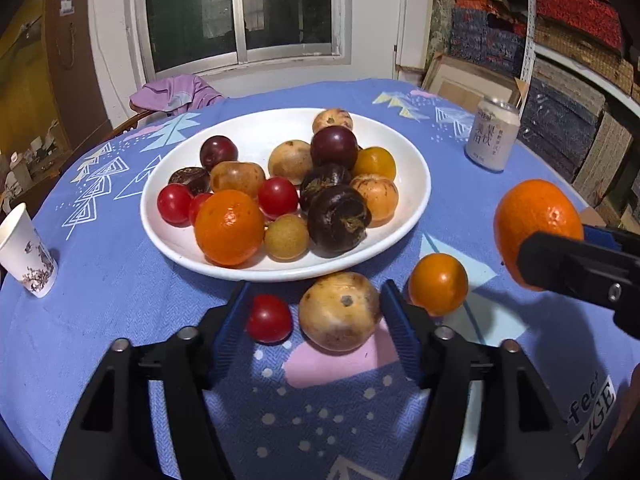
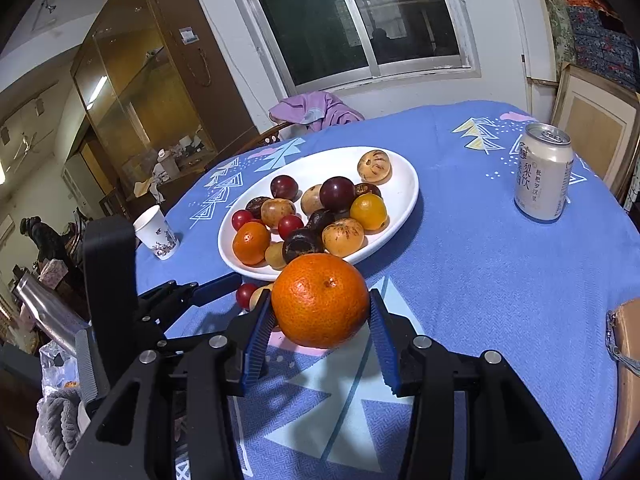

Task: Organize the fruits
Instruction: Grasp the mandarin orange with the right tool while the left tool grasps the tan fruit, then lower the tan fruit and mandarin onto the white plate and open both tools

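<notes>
Left wrist: tan fruit (image 1: 339,311) just below plate rim (image 1: 416,216).

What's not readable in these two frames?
- Tan fruit between the left tool's open jaws: left wrist view doesn't show whether a pad touches it.
- Same fruit in right wrist view: mostly hidden behind the held orange.
- Can text: too small.
- Fruit under the pile on the plate: covered by the upper fruit.

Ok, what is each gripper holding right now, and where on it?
The right gripper clamps a large orange across its sides. The left gripper holds nothing; its jaws straddle a tan round fruit lying on the tablecloth.
</notes>
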The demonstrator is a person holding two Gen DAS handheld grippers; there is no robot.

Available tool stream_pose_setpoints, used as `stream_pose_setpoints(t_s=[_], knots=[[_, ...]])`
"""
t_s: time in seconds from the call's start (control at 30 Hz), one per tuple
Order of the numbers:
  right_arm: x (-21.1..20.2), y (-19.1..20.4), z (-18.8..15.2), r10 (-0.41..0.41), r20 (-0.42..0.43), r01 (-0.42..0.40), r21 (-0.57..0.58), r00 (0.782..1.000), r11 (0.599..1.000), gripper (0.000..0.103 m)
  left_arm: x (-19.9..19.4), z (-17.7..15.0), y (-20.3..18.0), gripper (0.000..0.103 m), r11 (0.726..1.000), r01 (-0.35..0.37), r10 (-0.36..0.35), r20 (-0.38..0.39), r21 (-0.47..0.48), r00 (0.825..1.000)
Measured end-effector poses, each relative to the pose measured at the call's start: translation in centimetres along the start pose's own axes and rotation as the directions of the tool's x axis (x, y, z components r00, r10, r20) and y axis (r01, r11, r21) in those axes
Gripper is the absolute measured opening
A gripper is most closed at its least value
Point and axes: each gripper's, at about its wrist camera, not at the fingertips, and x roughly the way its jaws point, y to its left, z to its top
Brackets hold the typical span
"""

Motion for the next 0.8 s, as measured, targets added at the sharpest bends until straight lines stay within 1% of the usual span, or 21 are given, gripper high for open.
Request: stream_pose_setpoints(t_s=[0.07, 0.1, 0.13, 0.17, 0.23, 0.3, 0.33, 0.4, 0.53, 0.7, 0.8], knots=[[0.0, -0.1, 0.0, 0.0, -0.001, 0.0, 0.002, 1.0, 1.0, 0.048, 0.1, -0.1, -0.1, 0.073, 1.0, 0.002, -0.002, -0.003, 0.006, 1.0], [0.0, -0.1, 0.0, 0.0, -0.001, 0.0, 0.005, 1.0, 1.0, 0.048, -0.3, -0.2, -0.1, 0.066, 1.0, 0.015, -0.015, 0.003, 0.009, 1.0], [0.0, -0.2, 0.0, 0.002, 0.0, -0.002, 0.008, 1.0, 1.0, 0.048, -0.6, -0.4, -0.4, 0.055, 0.999, 0.019, -0.02, 0.011, 0.025, 1.0], [-0.1, -0.3, 0.1, 0.003, 0.002, -0.003, 0.012, 1.0, 1.0, 0.048, -0.9, -0.5, -1.0, 0.049, 0.998, 0.023, -0.024, 0.012, 0.054, 1.0], [-0.1, -0.4, 0.1, 0.004, 0.004, -0.004, 0.018, 1.0, 1.0, 0.048, -0.9, -0.8, -2.2, 0.045, 0.993, 0.028, -0.029, 0.01, 0.114, 1.0], [-0.1, -0.4, 0.1, 0.008, 0.005, -0.008, 0.02, 1.0, 1.0, 0.048, -0.4, -0.8, -3.0, 0.044, 0.986, 0.05, -0.049, -0.01, 0.159, 0.999], [-0.2, -0.5, 0.1, 0.008, 0.006, -0.008, 0.021, 1.0, 1.0, 0.048, -0.2, -0.7, -3.1, 0.045, 0.985, 0.06, -0.058, -0.014, 0.16, 0.998], [-0.1, -0.5, 0.1, 0.007, 0.005, -0.007, 0.022, 1.0, 1.0, 0.048, 0.1, -0.5, -2.7, 0.045, 0.984, 0.106, -0.103, -0.028, 0.142, 0.994], [-0.1, -0.7, 0.1, 0.006, 0.005, -0.006, 0.03, 1.0, 1.0, 0.048, -0.2, -0.7, -1.9, 0.042, 0.984, 0.153, -0.152, -0.016, 0.087, 0.988], [-0.4, -1.4, 0.3, 0.001, 0.022, -0.003, 0.052, 1.0, 0.999, 0.048, -2.0, -0.4, -0.6, 0.042, 0.99, 0.138, -0.139, 0.035, 0.043, 0.99], [-0.1, -1.7, 1.3, 0.002, 0.033, -0.004, 0.069, 0.999, 0.998, 0.048, -4.3, 1.4, 1.4, 0.042, 0.995, 0.102, -0.1, 0.115, -0.015, 0.988]])
